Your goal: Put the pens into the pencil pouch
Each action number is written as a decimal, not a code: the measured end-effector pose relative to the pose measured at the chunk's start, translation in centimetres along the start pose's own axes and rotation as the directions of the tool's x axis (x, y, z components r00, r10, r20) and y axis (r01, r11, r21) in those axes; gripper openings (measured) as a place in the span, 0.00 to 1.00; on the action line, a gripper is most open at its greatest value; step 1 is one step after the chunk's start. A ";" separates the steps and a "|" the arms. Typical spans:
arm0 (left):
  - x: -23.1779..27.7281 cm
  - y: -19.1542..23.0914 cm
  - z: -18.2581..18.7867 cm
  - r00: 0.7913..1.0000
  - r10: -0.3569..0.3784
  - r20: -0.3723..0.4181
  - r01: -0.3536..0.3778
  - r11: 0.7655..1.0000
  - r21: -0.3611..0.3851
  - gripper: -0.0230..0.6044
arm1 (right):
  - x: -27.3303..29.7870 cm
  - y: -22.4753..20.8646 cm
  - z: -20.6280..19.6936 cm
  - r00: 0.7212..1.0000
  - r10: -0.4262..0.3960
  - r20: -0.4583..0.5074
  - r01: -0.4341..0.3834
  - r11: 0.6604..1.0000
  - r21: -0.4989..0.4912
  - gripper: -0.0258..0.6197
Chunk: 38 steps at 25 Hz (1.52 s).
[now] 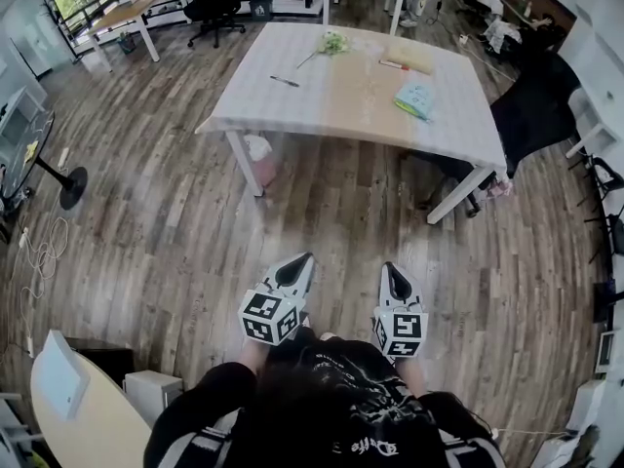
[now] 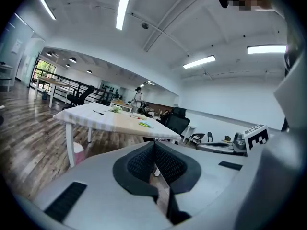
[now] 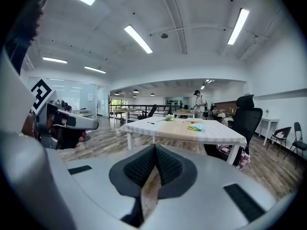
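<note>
The table [image 1: 341,115] with a pale striped cloth stands well ahead of me across the wooden floor. On it lie a black pen [image 1: 284,82], a red pen [image 1: 394,64] and a light blue-green pencil pouch [image 1: 415,98]. My left gripper [image 1: 303,259] and right gripper [image 1: 389,267] hang side by side close to my body, far short of the table, both shut with nothing between the jaws. The left gripper view shows its shut jaws, with the left gripper [image 2: 154,146] aimed toward the table [image 2: 96,121] and the pouch [image 2: 145,124]. In the right gripper view the right gripper [image 3: 155,150] faces the pouch [image 3: 195,127].
A small green and white plant sprig [image 1: 333,42] and a beige flat item [image 1: 411,58] also lie on the table. A black office chair [image 1: 531,115] stands at its right side. Another desk [image 1: 73,408] is at my near left. A person [image 3: 199,102] stands far behind the table.
</note>
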<state>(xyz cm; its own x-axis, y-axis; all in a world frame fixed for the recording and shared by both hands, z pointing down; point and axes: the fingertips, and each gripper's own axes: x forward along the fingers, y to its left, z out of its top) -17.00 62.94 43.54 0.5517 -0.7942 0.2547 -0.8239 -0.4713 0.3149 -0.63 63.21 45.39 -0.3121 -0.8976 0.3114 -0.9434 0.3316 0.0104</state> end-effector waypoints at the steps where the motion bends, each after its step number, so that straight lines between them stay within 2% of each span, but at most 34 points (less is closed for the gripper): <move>1: 0.0 0.2 0.0 1.000 0.000 0.002 0.000 1.000 -0.002 0.07 | 0.1 -0.1 0.0 1.000 -0.002 0.001 0.002 1.000 0.003 0.05; 2: 0.1 0.3 0.1 1.000 0.000 0.005 0.000 1.000 -0.005 0.07 | 0.3 -0.1 0.1 1.000 -0.002 0.000 0.002 1.000 0.004 0.06; 6: 0.2 1.2 0.5 1.000 0.000 0.019 0.000 1.000 -0.006 0.08 | 0.7 -0.1 0.2 1.000 0.009 -0.004 -0.009 1.000 0.015 0.21; 7: 0.2 1.4 0.6 1.000 -0.002 0.021 0.002 1.000 -0.006 0.11 | 0.8 -0.1 0.3 1.000 0.011 -0.003 -0.011 1.000 0.021 0.25; 10: 0.5 2.4 1.0 1.000 -0.010 0.028 0.010 1.000 -0.007 0.35 | 1.3 -0.2 0.4 1.000 0.009 0.002 -0.009 0.999 0.043 0.33; 14: 1.0 3.9 1.5 1.000 -0.013 0.023 0.013 1.000 -0.005 0.44 | 1.9 -0.4 0.8 1.000 -0.009 0.010 0.008 0.998 0.070 0.37; 28: 3.1 7.7 2.6 0.996 -0.085 0.002 0.085 0.996 0.029 0.44 | 5.7 1.3 0.8 0.997 -0.073 0.027 0.070 0.991 0.117 0.37; 38: 6.2 11.4 2.7 0.999 -0.029 -0.022 0.029 1.000 0.006 0.44 | 11.5 0.7 1.3 1.000 -0.023 0.008 0.022 0.995 0.097 0.36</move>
<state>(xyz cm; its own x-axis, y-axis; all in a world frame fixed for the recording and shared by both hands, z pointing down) -23.33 51.59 46.23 0.5777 -0.7720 0.2653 -0.8085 -0.4963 0.3163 -5.03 52.79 47.77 -0.2915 -0.9073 0.3031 -0.9564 0.2822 -0.0750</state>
